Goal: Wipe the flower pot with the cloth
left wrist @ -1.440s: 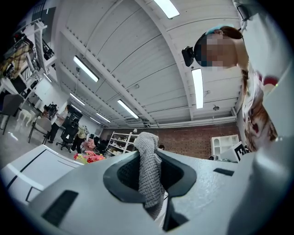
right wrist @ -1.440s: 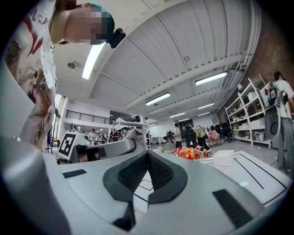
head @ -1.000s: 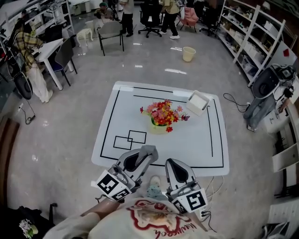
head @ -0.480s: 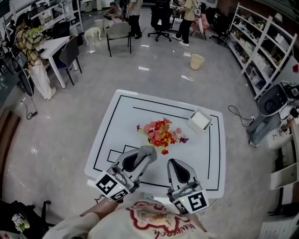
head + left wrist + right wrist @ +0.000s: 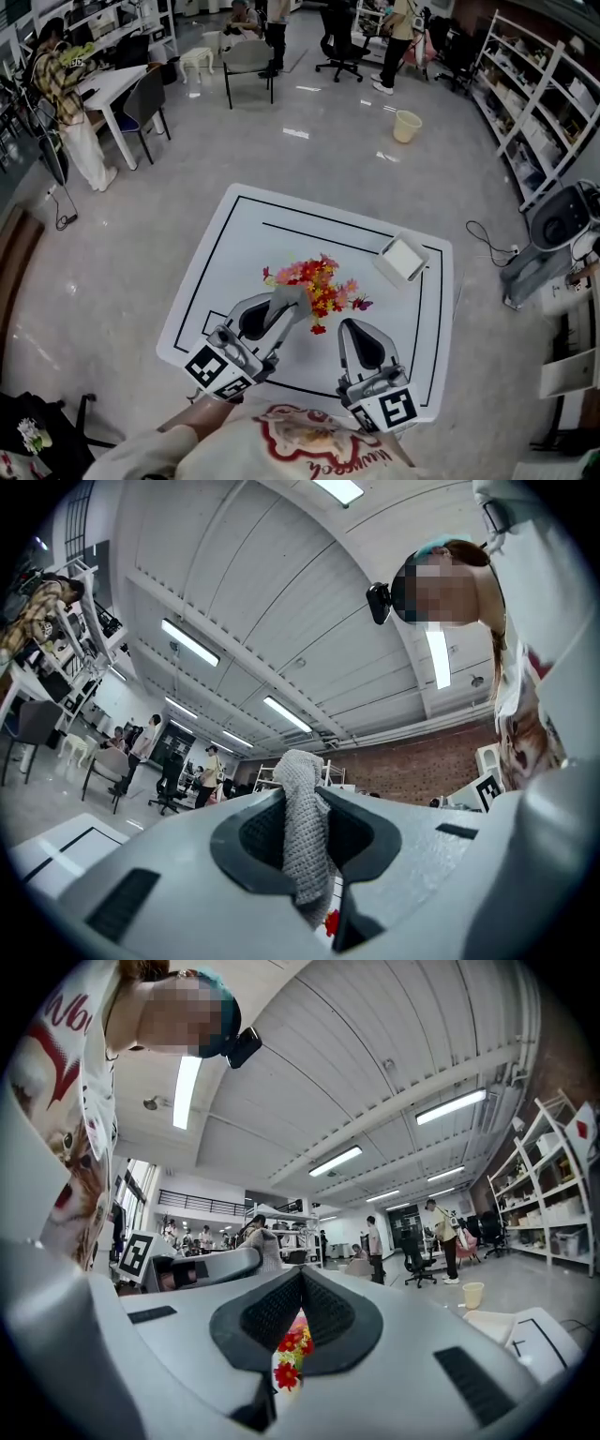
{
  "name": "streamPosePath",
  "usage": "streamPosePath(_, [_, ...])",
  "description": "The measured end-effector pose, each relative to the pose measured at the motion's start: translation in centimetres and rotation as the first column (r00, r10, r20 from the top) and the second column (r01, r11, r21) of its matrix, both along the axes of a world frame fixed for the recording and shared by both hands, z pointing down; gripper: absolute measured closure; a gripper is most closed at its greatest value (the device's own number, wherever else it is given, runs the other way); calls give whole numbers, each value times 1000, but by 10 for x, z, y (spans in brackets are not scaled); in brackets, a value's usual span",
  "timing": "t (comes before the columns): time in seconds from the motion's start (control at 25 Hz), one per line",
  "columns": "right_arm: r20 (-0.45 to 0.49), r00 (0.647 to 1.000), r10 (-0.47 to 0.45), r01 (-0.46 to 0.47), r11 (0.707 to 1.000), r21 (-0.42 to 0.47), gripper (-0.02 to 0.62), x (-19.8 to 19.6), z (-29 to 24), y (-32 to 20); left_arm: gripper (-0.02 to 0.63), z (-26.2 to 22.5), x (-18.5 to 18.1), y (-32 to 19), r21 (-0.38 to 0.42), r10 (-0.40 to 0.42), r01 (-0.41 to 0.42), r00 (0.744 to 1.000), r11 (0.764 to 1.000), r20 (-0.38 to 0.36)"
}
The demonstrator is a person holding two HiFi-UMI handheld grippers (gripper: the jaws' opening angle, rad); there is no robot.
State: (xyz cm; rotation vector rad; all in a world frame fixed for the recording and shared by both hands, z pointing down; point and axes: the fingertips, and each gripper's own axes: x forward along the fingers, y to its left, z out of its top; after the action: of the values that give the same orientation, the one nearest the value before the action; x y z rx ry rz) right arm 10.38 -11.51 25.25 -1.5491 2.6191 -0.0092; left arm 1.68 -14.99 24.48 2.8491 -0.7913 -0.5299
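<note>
One white, black-lined table point(image 5: 234, 234) carries the flower pot point(image 5: 314, 281) near its middle, the pot itself seemingly buried under red and pink blooms. Beside the flowers, the left gripper point(image 5: 289, 302) clamps a grey knitted cloth point(image 5: 302, 827), while the right gripper point(image 5: 360, 328) is closed on nothing

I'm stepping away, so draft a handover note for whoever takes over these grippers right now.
Left gripper: shut on cloth.
Right gripper: shut, empty.
Flower pot: mid-table, just ahead of both grippers; the blooms hide the pot itself.
Done: cloth is in hand.
Left: bring the cloth to the pot and wipe it.
</note>
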Motion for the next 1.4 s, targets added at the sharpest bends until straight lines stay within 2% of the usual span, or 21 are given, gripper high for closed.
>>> streamPosePath(0.16, [20,1000,-10,11,999,-31,597,11,4,-3,548,-4,0,-12,7,-38,38,999,999,-4])
streamPosePath(0.28, [13,1000,-21,21,1000,-10,597,16,-2,-11,549,-11,-9,-23,20,-74,74,997,997,-11])
streamPosePath(0.48, [-9,1000,-10,10,1000,-5,597,18,-9,-28,549,-14,-29,-43,28,-113,112,993,993,38])
streamPosePath(0.64, [-22,1000,13,-14,1000,-15,597,15,-12,-44,548,-18,-41,-63,45,-109,106,992,993,63])
streamPosePath(0.88, [-28,999,44,-44,999,9,597,16,-19,-63,549,-12,-36,-102,79,-8,-5,985,997,170])
streamPosePath(1.04, [-33,997,69,-70,997,-32,597,20,-9,-73,548,-1,-31,-125,98,80,-102,975,990,209])
streamPosePath(1.12, [-38,996,78,-80,996,-48,597,20,-4,-76,548,9,-24,-135,111,118,-151,958,982,261])
streamPosePath(1.28, [-39,994,100,-102,993,-63,597,22,1,-80,548,36,-1,-151,132,165,-237,897,962,410])
streamPosePath(1.4, [-45,993,113,-116,990,-76,597,24,5,-81,549,49,8,-165,133,210,-292,878,947,431])
